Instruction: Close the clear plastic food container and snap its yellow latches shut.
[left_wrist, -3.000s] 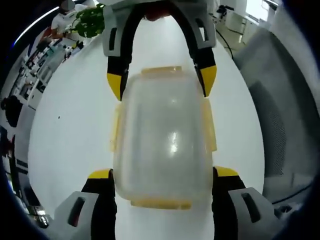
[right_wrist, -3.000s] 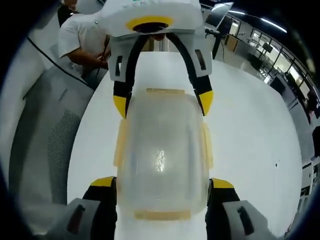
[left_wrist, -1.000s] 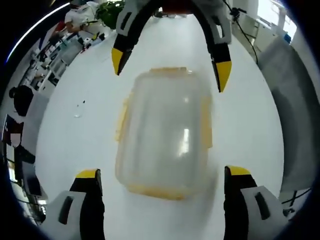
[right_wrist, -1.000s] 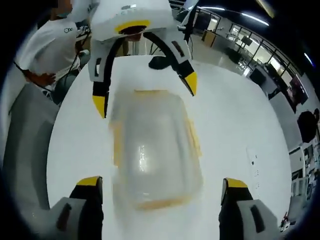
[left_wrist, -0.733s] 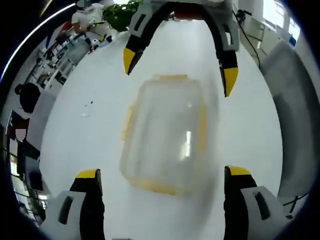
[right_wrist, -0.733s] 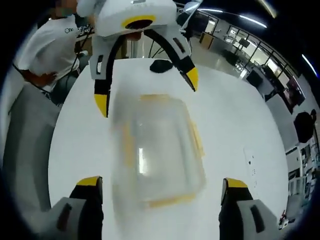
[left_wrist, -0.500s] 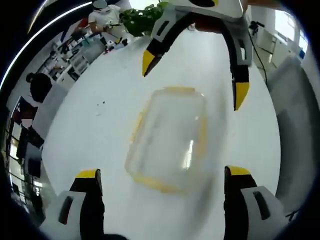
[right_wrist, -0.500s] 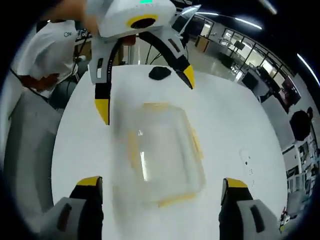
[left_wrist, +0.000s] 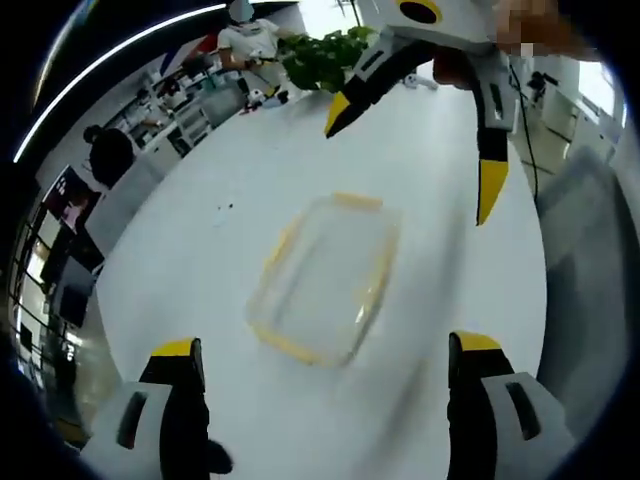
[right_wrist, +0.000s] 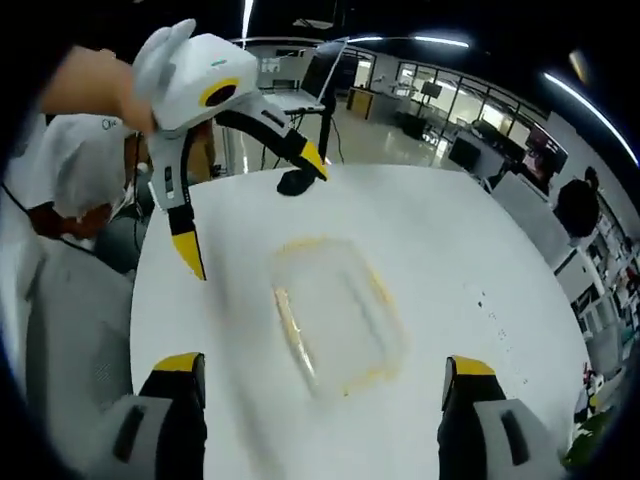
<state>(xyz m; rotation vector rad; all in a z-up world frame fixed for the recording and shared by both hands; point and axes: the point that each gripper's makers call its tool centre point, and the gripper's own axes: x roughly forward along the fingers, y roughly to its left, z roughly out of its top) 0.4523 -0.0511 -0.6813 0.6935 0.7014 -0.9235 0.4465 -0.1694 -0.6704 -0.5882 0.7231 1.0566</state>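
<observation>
- White table (left_wrist: 200, 250) carried the clear container (left_wrist: 322, 278), lid on, resting well apart from both grippers, ahead of each.
- Container's long axis ran diagonally between the two.
- Left gripper (left_wrist: 320, 385) and right gripper (right_wrist: 318, 395): jaws spread, empty.

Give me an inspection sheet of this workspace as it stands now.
Surface: white round table, bare apart from the items below.
Job's things: clear plastic container with yellow latches lies flat mid-table, lid on; the picture is too blurred to tell whether the latches are snapped.
Clutter: a dark object near the table's far edge in the right gripper view; small specks on the table.
Grippers: left gripper and right gripper both open, raised clear of the container, holding nothing.
Cables: a dark cable runs off the table edge.
Surroundings: green plant, grey chair, people standing by, office desks.
</observation>
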